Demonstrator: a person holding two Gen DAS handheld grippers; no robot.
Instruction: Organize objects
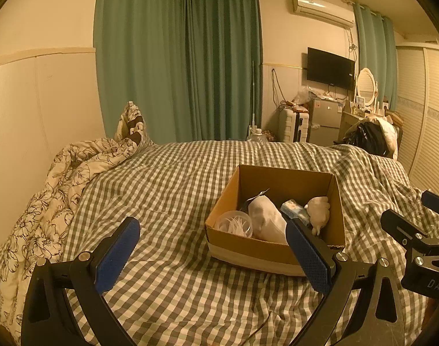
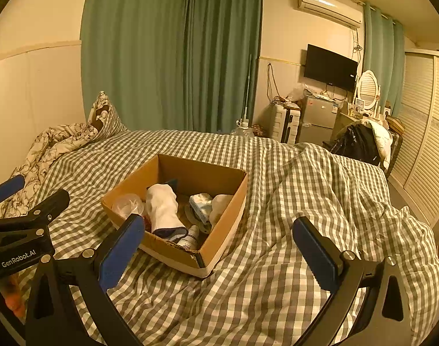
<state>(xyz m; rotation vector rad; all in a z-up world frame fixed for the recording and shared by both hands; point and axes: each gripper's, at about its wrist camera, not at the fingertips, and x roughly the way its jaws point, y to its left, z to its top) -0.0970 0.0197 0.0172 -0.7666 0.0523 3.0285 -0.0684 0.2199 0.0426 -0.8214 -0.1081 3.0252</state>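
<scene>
Left gripper (image 1: 213,255) nearest the lens: jaws spread wide, nothing between them, hovering over bare checked bedspread (image 1: 167,190) just short of the cardboard box (image 1: 248,246); its right pad overlaps the box's near right corner in view, contact can't be confirmed. Right gripper (image 2: 219,255) likewise spread wide and empty, hanging off the box's near right side. Each shows at the edge of the other's view. Judgement: both are parked clear of the box, so either a pick from it or a placement just done; can't tell which. Left to right on the bed: crumpled floral quilt (image 1: 63,178) along the left edge by the wall, open checked cloth mid-bed, then the box right of centre. Inside it, left to right: clear plastic cup (image 2: 127,204) in the near left corner, white sock (image 2: 163,207) lying lengthwise with its dark cuff toward the near wall, small bottle (image 2: 189,240) low against the near wall, pale blue packet (image 2: 200,203), pale soft toy (image 1: 319,210) at the right wall. Contents are packed touching, so any grasp has to drop between neighbours; the sock sits highest and looks easiest. Right of the box the spread bunches into a raised fold (image 2: 311,167), which could snag a low approach from that side. Beyond the foot: green curtains (image 1: 179,57), fridge (image 2: 319,118), TV (image 2: 330,67).
</scene>
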